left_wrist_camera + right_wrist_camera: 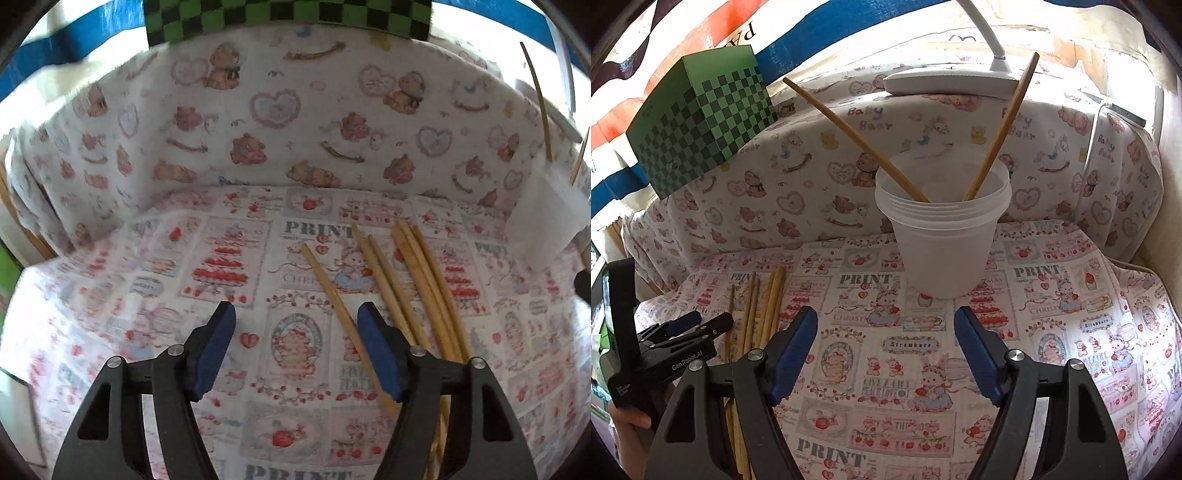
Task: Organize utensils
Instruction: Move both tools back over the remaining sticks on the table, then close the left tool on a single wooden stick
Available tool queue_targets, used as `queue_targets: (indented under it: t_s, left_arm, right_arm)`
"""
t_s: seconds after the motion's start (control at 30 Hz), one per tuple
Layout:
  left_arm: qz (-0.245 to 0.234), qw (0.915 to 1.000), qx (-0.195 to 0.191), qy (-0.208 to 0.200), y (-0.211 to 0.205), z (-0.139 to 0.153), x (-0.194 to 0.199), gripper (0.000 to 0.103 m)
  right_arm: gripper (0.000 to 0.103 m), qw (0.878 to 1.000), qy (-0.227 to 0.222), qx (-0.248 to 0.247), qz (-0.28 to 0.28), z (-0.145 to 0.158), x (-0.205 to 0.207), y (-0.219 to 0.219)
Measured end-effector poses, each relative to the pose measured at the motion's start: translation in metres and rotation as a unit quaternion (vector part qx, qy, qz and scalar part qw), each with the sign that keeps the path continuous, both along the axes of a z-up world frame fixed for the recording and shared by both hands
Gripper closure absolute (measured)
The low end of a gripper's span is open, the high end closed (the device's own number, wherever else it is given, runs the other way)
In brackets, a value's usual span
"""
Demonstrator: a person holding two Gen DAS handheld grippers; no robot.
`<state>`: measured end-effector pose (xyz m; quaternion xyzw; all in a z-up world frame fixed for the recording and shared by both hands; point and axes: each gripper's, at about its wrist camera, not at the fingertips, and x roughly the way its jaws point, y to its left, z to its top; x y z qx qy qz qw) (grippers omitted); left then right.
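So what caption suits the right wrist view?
Open right gripper faces a plastic cup holding two chopsticks.

Ahead of my right gripper (886,350) stood a translucent white cup (942,236); tan chopsticks (764,310) lay on red-and-pink print cloth (886,406); beyond-left, a green checkered box (701,136).
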<state>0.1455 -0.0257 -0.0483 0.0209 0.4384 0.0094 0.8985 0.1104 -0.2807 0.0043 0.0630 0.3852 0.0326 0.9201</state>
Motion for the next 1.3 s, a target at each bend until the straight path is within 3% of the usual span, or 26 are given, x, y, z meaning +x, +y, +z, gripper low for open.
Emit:
queue_targets:
  t_s: [0.1, 0.23, 0.3, 0.47, 0.73, 0.83, 1.23, 1.27, 1.3]
  left_arm:
    - [-0.015, 0.9991, 0.039, -0.001, -0.012, 0.000, -0.003, 0.037]
    - [-0.012, 0.9997, 0.015, 0.015, -0.007, 0.001, -0.005, 0.042]
    - [-0.023, 0.9993, -0.013, 0.027, -0.001, 0.001, -0.006, 0.058]
    - [-0.040, 0.9988, -0.009, 0.026, -0.001, 0.001, -0.012, 0.085]
    - [-0.032, 0.9981, -0.037, 0.038, 0.022, 0.003, -0.013, 0.091]
    - [-0.027, 0.9986, -0.033, 0.031, 0.028, 0.008, -0.016, 0.103]
    - [-0.028, 0.9979, -0.046, 0.037, 0.036, 0.012, -0.015, 0.103]
    - [-0.026, 0.9982, -0.044, 0.032, 0.036, 0.012, -0.014, 0.095]
    - [-0.025, 0.9985, -0.042, 0.025, 0.037, 0.014, -0.015, 0.079]
  right_arm:
    - [0.025, 1.000, 0.000, -0.004, -0.001, 0.000, 0.000, 0.000]
    - [0.025, 1.000, 0.001, -0.007, -0.001, 0.000, 0.000, 0.001]
    - [0.025, 1.000, 0.001, -0.012, -0.001, -0.001, 0.000, 0.002]
    - [0.025, 1.000, 0.003, -0.017, 0.002, -0.002, 0.000, 0.003]
    - [0.025, 1.000, 0.005, -0.023, 0.007, -0.005, 0.001, 0.005]
    - [0.025, 1.000, 0.005, -0.026, 0.013, -0.004, 0.000, 0.007]
    - [0.025, 1.000, 0.013, -0.013, 0.013, -0.006, 0.002, 0.004]
    - [0.025, 1.000, 0.013, -0.013, 0.012, -0.007, 0.002, 0.003]
    - [0.025, 1.000, 0.013, -0.012, 0.011, -0.007, 0.002, 0.003]
